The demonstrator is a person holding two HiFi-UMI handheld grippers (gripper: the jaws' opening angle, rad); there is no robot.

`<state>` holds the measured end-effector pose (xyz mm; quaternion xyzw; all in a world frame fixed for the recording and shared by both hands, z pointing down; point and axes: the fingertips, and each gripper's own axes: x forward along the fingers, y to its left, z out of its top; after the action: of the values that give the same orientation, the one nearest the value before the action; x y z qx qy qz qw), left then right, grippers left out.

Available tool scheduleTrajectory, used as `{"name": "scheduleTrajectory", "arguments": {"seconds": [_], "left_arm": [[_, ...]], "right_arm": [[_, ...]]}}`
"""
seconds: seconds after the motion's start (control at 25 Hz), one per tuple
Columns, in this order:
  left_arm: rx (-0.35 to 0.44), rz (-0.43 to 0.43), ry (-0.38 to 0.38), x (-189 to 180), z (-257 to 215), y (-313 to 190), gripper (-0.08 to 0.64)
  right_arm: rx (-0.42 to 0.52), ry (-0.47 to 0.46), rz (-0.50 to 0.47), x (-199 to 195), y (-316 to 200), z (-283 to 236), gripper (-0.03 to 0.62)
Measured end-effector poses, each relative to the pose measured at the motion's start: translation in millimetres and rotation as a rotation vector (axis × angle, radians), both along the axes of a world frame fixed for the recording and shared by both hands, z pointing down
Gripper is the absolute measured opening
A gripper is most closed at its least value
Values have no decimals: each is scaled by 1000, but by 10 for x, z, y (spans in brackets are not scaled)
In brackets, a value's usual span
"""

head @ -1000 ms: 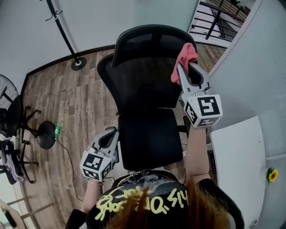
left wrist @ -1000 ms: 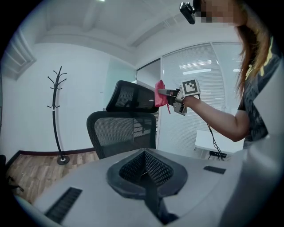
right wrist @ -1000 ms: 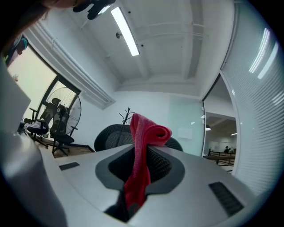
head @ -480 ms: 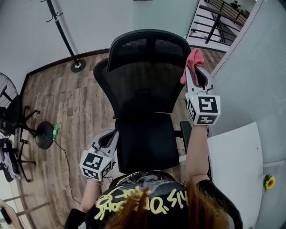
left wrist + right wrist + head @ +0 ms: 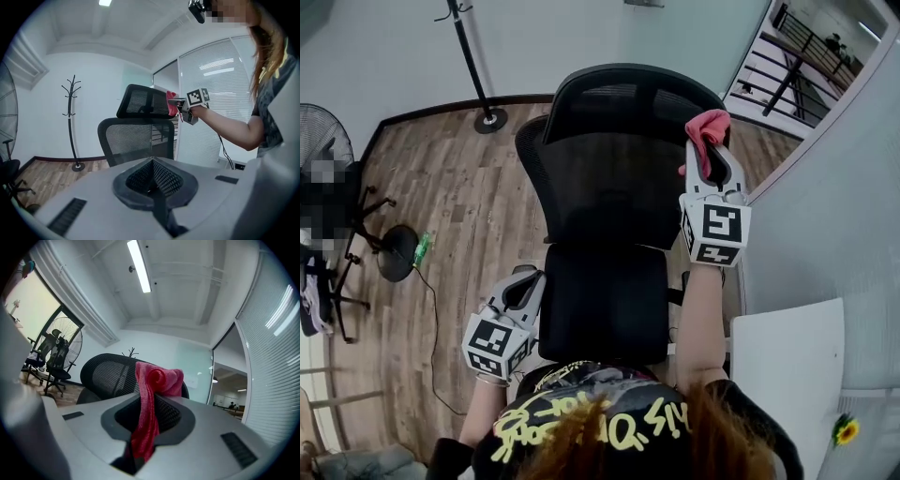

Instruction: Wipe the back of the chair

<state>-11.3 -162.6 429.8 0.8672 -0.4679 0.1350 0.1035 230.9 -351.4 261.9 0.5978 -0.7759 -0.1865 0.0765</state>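
Right gripper (image 5: 707,152) clamps the pink-red cloth (image 5: 149,399) high at the black mesh chair back's (image 5: 609,178) right edge, likely positioned for wiping. Left gripper (image 5: 530,279) closed on nothing, parked low.

free: wood floor (image 5: 450,187) left of office chair (image 5: 609,178) | blocked right: wall (image 5: 825,187) just beside backrest, white tabletop (image 5: 787,356) near-right | far-left: coat stand (image 5: 474,66)

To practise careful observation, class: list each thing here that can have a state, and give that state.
right claw: shut on pink cloth
left claw: shut, empty, held low
chair: upright, seat unoccupied
pink cloth: bunched, at chair's top right edge
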Motion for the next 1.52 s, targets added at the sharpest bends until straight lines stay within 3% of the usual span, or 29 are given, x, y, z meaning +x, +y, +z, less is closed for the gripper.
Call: {"name": "scheduleTrajectory", "arguments": {"seconds": [0.48, 0.68, 1.0, 1.52], "left_arm": [[-33, -112, 6, -243, 112, 89, -8], [-36, -115, 10, -469, 174, -16, -8], [-11, -24, 18, -795, 57, -395, -8], [-9, 96, 18, -923, 92, -672, -8]], "right_arm": [[18, -18, -129, -678, -175, 38, 61], [20, -22, -147, -966, -265, 83, 61], [20, -12, -129, -1442, -264, 134, 61], [20, -43, -208, -2098, -73, 197, 61]]}}
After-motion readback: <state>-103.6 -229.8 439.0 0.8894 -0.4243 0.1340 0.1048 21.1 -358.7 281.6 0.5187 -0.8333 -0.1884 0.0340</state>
